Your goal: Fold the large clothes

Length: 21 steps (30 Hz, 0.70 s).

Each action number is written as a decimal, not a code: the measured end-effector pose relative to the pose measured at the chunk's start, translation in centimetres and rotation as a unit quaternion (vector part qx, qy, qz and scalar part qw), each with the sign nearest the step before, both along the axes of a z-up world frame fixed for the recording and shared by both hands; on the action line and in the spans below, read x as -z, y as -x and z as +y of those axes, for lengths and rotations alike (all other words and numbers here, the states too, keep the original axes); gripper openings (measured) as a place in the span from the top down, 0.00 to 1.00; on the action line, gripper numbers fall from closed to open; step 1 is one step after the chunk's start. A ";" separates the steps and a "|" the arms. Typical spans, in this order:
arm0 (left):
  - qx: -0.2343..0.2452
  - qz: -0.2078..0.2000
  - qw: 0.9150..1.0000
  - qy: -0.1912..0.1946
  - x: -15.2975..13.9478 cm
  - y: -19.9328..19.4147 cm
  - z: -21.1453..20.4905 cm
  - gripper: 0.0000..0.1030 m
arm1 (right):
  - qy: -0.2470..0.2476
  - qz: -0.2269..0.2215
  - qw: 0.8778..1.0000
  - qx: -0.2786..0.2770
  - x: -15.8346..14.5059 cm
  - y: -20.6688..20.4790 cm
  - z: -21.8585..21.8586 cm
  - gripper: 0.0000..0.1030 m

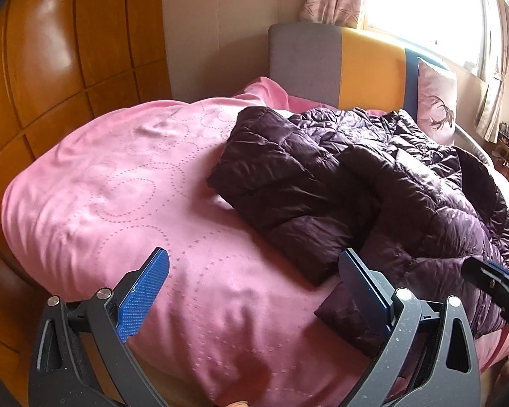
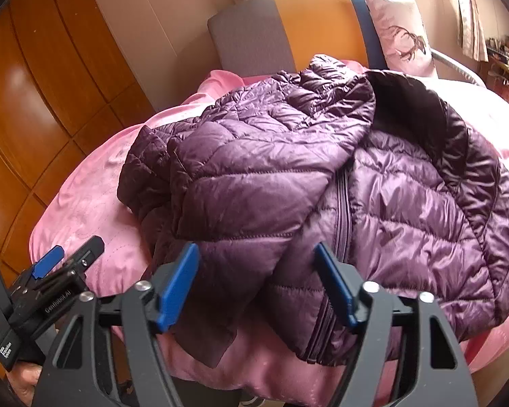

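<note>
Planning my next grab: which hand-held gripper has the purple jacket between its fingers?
The right hand-held gripper: its open fingers straddle the purple jacket at the hem by the zipper. The left hand-held gripper spans mostly bare pink bedspread.

One purple puffer jacket, one pink bedspread, one deer-print pillow, two grippers: left, right.

Dark grey speckled frames, blue ribbed fingers (silver screws at pivots).

Before me, a pink quilted bedspread meets a grey-and-orange padded headboard, a pale deer-print pillow and glossy wooden wardrobe doors.
</note>
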<state>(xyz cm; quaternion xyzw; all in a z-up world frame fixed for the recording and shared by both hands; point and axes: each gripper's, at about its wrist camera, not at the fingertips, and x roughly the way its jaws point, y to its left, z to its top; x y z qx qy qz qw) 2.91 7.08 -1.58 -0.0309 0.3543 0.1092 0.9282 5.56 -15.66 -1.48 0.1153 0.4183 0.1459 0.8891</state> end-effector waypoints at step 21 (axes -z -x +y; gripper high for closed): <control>0.039 0.048 0.992 0.114 1.4 -4.9 1.6 0.04 | 0.181 -0.147 0.963 0.138 -9.9 -3.0 -13.8 1.00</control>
